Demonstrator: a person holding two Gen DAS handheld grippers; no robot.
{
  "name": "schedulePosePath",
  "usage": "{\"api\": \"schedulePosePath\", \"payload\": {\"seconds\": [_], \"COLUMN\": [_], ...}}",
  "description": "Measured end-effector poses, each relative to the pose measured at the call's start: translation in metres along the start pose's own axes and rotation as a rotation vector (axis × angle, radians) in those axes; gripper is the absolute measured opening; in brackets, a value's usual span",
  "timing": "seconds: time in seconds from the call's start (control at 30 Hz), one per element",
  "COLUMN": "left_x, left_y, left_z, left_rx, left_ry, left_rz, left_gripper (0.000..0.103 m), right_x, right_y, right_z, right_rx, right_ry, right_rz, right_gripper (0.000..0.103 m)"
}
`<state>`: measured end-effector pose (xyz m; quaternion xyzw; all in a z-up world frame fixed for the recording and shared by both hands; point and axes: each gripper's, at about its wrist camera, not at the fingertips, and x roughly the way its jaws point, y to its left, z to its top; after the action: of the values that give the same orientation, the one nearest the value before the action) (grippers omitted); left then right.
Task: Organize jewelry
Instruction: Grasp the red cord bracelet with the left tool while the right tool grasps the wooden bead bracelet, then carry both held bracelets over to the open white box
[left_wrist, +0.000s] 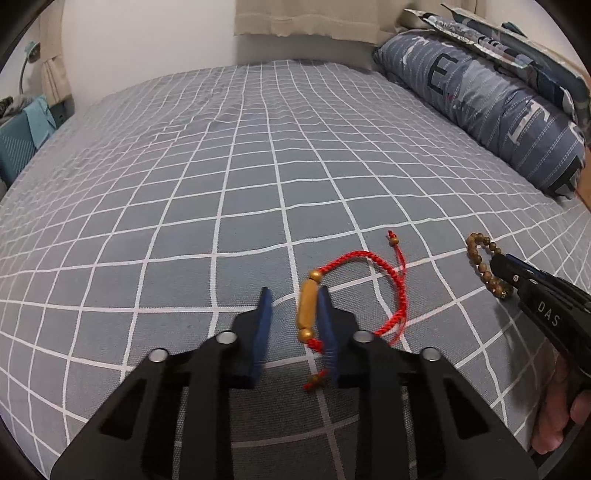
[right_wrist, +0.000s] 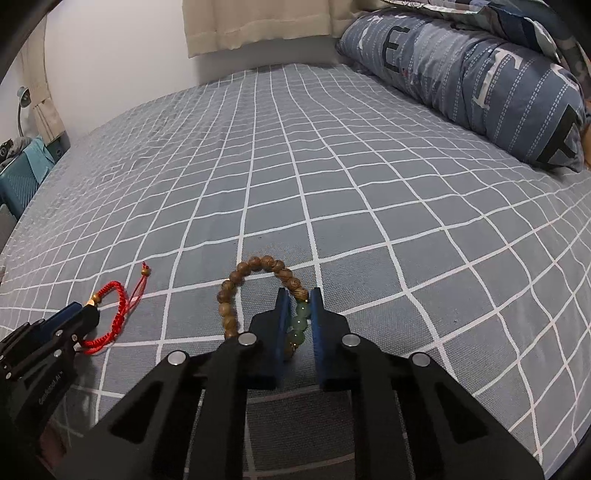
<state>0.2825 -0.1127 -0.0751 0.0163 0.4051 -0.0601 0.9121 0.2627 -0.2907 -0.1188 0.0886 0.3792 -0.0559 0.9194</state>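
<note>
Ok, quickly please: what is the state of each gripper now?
Left gripper: open, red bracelet between its fingers, not pinched.
Right gripper: closed on the bead bracelet.

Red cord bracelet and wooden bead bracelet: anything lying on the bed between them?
Nothing. In the right wrist view, only bare checked bedsheet shows between the red cord bracelet and the wooden bead bracelet. The left wrist view shows the same gap.

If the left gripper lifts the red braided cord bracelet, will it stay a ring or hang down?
The red braided cord bracelet will probably hang limp, since its cord already lies in a loose, uneven loop on the checked bedsheet. The long gold bead looks smooth and rounded, so it might slip between the left gripper pads.
</note>
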Motion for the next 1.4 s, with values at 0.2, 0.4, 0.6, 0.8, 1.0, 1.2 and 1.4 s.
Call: {"api": "schedulePosePath", "payload": {"seconds": [0.2, 0.4, 0.6, 0.8, 1.0, 1.2, 1.4], "left_x": [0.0, -0.003, -0.012, -0.03, -0.062, -0.094, -0.122], "left_y": [-0.001, 0.0, 0.002, 0.007, 0.016, 0.028, 0.04], "left_z": [0.0, 0.0, 0.006, 0.013, 0.021, 0.022, 0.017], "left_rx": [-0.004, -0.005, -0.007, -0.018, -0.028, -0.038, -0.044], "left_ry": [-0.001, -0.009, 0.002, 0.002, -0.036, -0.052, -0.06], "left_rz": [0.017, 0.023, 0.041, 0.047, 0.038, 0.054, 0.08], "left_gripper": [0.009, 0.009, 0.009, 0.009, 0.009, 0.009, 0.009], "right_x": [-0.001, -0.003, -0.017, -0.04, -0.068, -0.097, -0.129], "right_y": [0.001, 0.003, 0.007, 0.016, 0.029, 0.043, 0.058], "right_z": [-0.001, -0.001, 0.005, 0.01, 0.011, 0.009, 0.003], "right_rx": [-0.005, -0.016, -0.035, -0.042, -0.064, -0.067, -0.062], "right_ry": [-0.009, -0.014, -0.033, -0.048, -0.085, -0.095, -0.095], "right_rz": [-0.002, -0.013, -0.025, -0.013, -0.014, 0.003, -0.007], "right_gripper": [0.009, 0.009, 0.009, 0.008, 0.008, 0.008, 0.008]}}
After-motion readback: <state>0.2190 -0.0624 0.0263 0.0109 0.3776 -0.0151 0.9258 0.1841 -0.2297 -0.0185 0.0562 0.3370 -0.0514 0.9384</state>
